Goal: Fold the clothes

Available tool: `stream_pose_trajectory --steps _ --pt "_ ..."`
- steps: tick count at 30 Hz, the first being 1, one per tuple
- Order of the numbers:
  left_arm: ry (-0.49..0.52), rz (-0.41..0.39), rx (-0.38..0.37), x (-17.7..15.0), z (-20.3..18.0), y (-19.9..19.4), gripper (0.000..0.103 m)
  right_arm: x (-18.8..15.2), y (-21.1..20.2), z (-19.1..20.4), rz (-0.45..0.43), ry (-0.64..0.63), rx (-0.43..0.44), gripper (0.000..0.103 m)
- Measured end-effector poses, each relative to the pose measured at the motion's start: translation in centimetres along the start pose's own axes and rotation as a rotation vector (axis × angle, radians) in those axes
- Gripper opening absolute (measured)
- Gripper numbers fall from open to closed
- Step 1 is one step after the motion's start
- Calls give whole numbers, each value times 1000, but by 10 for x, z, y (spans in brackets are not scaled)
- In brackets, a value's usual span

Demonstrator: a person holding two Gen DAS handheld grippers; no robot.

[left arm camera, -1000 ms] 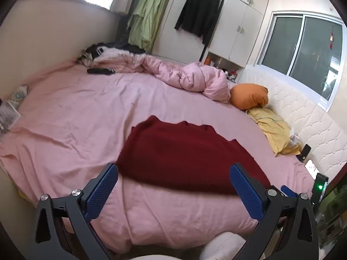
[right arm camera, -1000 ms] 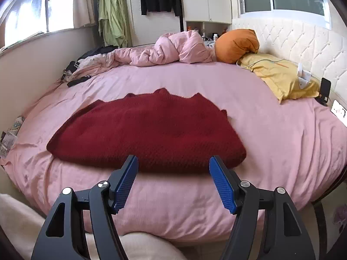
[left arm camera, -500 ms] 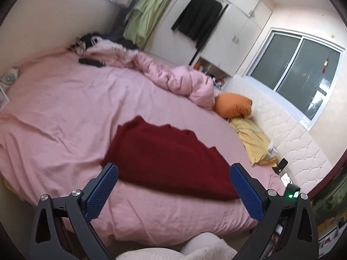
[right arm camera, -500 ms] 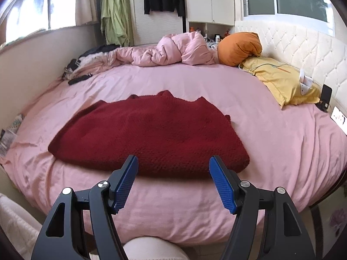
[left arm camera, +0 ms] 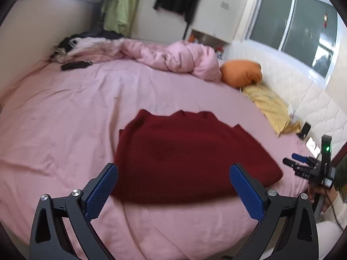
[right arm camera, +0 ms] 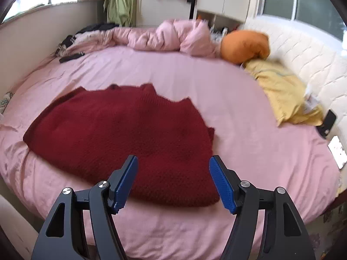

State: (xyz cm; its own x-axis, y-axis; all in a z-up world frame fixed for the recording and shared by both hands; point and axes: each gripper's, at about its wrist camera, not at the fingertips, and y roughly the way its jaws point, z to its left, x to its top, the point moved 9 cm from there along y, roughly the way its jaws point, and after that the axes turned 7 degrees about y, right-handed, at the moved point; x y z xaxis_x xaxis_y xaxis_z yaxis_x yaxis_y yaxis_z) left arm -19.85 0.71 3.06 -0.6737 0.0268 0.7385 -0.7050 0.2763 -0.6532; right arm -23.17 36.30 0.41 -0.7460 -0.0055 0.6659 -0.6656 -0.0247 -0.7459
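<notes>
Pink-sheeted bed point(left arm camera: 65, 112) fills our view as we swing closer over its near edge, both the left gripper point(left arm camera: 173, 192) and right gripper point(right arm camera: 173, 182) gaping empty above the unfolded red sweater point(right arm camera: 121, 138).

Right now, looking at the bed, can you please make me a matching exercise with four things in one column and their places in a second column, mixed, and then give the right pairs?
Things:
1. dark red knitted sweater
2. orange round pillow
3. black phone
4. green hanging garment

Places:
A. against the white padded headboard, beside the crumpled pink duvet
B. on the wardrobe behind the bed
C. spread flat on the pink sheet, nearest the tongs
D. at the bed's right edge, past the yellow pillow

Pairs: 1-C, 2-A, 3-D, 4-B
</notes>
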Motion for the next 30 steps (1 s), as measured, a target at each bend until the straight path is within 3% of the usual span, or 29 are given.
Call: stream_pose_trajectory --steps 3,11,14,17,20,23,26,30 --pt "-9 79 -16 -3 6 48 103 -7 25 0 29 28 13 69" --pt "-2 221 65 -40 37 137 103 -59 106 1 143 33 13 69" --pt "25 237 96 -59 45 149 103 -64 106 2 111 36 -12 69" --pt "137 275 161 -68 42 153 103 -57 98 3 120 48 -18 69" --pt "154 251 129 -58 29 143 103 -39 84 2 76 115 42 69" --pt "109 223 89 -44 24 134 103 -28 80 -1 39 150 76 69" --pt "93 205 112 -31 29 134 103 -38 101 -6 114 126 20 69" --pt "38 155 109 -18 36 138 103 -39 108 -3 148 65 -9 69"
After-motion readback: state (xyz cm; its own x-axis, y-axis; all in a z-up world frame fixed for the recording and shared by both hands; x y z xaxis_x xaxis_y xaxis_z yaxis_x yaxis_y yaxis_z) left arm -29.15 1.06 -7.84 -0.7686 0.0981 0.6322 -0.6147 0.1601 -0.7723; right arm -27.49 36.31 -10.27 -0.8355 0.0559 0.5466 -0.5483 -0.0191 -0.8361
